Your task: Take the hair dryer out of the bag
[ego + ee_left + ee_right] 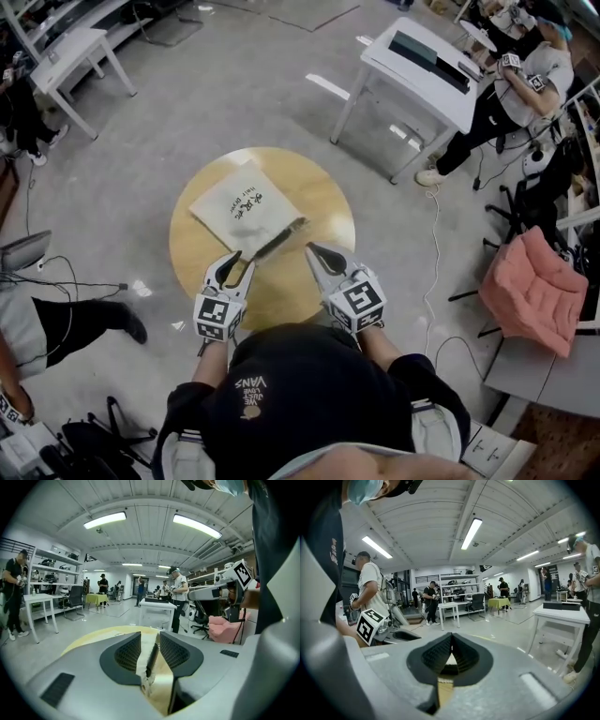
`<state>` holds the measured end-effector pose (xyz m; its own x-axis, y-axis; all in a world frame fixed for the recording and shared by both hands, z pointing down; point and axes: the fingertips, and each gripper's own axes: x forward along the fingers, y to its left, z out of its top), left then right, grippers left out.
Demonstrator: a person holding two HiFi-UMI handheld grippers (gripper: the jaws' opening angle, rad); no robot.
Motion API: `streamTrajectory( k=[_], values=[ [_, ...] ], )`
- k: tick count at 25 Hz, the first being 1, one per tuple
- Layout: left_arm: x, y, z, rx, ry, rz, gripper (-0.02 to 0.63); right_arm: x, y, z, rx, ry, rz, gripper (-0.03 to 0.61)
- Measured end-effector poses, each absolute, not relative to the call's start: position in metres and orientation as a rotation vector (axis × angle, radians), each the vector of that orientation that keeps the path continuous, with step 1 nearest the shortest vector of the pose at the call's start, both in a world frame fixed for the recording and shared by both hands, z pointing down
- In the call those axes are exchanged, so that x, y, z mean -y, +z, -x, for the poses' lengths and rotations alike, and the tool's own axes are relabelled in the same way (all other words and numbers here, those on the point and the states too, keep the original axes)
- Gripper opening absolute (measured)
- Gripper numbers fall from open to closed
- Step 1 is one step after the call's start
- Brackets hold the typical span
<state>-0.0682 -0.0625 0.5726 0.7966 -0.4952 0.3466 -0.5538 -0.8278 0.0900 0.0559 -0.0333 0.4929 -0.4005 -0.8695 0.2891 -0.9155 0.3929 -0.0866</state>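
A cream canvas bag (246,208) with black print lies flat on the round wooden table (323,202). A dark strip (279,239) runs along the bag's near right edge. No hair dryer shows in any view. My left gripper (239,262) stands at the bag's near corner with its jaws open. In the left gripper view the dark strip (152,658) and some cream cloth lie in the gap between the pads (129,651), which do not press on them. My right gripper (312,249) is shut and empty, over bare wood just right of the bag (451,641).
A white table (422,70) with a dark box stands at the back right, a person (511,94) beside it. A pink chair (534,291) is at the right. Another white table (70,52) is at the back left. Someone's leg (84,323) and cables lie left of the round table.
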Motion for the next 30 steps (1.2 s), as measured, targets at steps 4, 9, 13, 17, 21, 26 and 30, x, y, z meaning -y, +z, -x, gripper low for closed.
streamTrajectory(
  k=[4, 9, 13, 17, 21, 26, 30],
  values=[
    [0.066, 0.593, 0.052, 0.846, 0.512, -2.746, 0.126, 0.043, 0.498, -0.070, 2.459, 0.351, -1.546, -0.002],
    [0.074, 0.612, 0.052, 0.910, 0.572, -2.691, 0.145, 0.054, 0.505, -0.072, 2.481, 0.359, -1.487, -0.002],
    [0.079, 0.627, 0.051, 0.945, 0.657, -2.668, 0.163, 0.062, 0.509, -0.071, 2.493, 0.364, -1.434, -0.002],
    [0.078, 0.648, 0.052, 0.925, 0.778, -2.648, 0.173, 0.069, 0.512, -0.063, 2.508, 0.367, -1.386, -0.002],
    [0.073, 0.677, 0.052, 0.922, 0.856, -2.614, 0.173, 0.071, 0.519, -0.060, 2.505, 0.370, -1.361, -0.002],
    [0.079, 0.694, 0.056, 0.964, 0.889, -2.562, 0.173, 0.070, 0.525, -0.058, 2.498, 0.376, -1.340, -0.002],
    [0.083, 0.704, 0.056, 0.992, 0.883, -2.510, 0.173, 0.068, 0.531, -0.064, 2.480, 0.383, -1.348, -0.002]
  ],
)
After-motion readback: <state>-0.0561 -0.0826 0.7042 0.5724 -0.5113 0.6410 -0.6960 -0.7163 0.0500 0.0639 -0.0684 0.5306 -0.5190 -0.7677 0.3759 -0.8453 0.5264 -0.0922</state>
